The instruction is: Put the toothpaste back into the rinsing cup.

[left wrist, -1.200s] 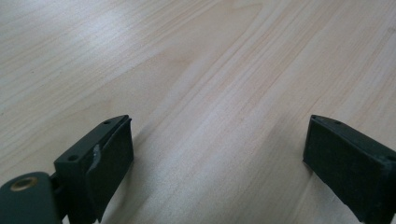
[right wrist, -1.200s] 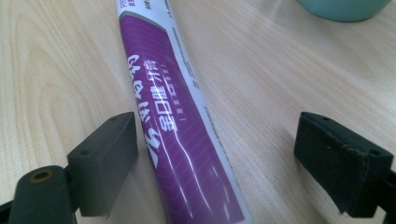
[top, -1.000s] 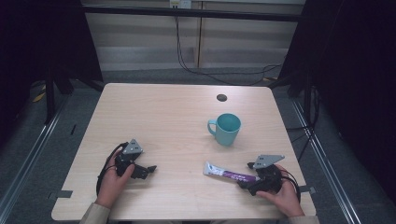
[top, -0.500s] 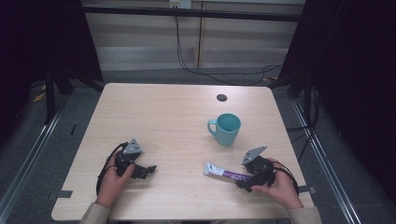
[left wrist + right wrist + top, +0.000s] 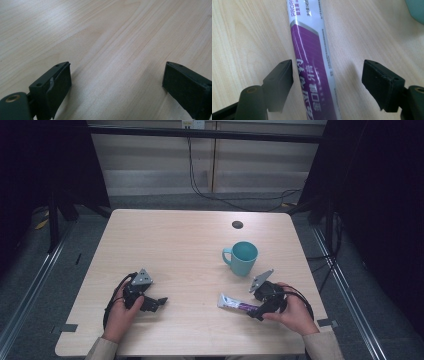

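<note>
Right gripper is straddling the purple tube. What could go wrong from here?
1. The right gripper has been closing with the purple tube between its jaws, but the tube sits nearer one pad, with a gap at the other. It may get pushed sideways rather than gripped squarely.
2. The tube looks glossy and soft; a pinch could slip or squash it.
3. The teal mug stands close behind; a swing while lifting might knock it.
</note>
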A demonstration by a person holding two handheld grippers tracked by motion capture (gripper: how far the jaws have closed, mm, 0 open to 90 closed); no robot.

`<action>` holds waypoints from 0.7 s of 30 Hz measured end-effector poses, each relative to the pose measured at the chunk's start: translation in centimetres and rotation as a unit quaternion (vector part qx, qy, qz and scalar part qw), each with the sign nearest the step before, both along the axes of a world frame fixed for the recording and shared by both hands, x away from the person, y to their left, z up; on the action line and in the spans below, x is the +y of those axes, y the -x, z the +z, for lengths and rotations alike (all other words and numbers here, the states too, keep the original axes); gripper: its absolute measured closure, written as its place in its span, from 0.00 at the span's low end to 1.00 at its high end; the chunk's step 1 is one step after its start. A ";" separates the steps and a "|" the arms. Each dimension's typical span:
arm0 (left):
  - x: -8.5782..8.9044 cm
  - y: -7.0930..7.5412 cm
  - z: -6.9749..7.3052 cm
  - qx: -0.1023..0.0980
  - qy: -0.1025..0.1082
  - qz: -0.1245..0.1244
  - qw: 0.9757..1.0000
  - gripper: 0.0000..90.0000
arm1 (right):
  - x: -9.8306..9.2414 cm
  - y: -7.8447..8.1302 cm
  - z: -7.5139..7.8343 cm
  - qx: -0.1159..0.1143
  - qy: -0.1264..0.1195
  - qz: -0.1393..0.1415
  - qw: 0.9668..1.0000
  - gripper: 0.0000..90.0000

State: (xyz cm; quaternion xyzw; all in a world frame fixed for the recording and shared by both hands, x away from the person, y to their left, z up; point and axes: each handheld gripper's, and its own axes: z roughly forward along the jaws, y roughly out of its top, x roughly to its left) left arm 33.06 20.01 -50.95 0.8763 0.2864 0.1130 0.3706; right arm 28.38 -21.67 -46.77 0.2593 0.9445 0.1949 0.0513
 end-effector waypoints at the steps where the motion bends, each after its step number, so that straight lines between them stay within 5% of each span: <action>1: 0.0 0.0 0.0 0.000 0.000 0.000 1.000 0.09 | 0.2 -0.1 0.1 0.003 0.004 0.002 1.000 0.29; 21: 0.0 0.0 0.0 0.000 0.000 0.000 1.000 0.09 | 4.7 -1.7 0.1 0.028 0.047 0.061 0.997 0.45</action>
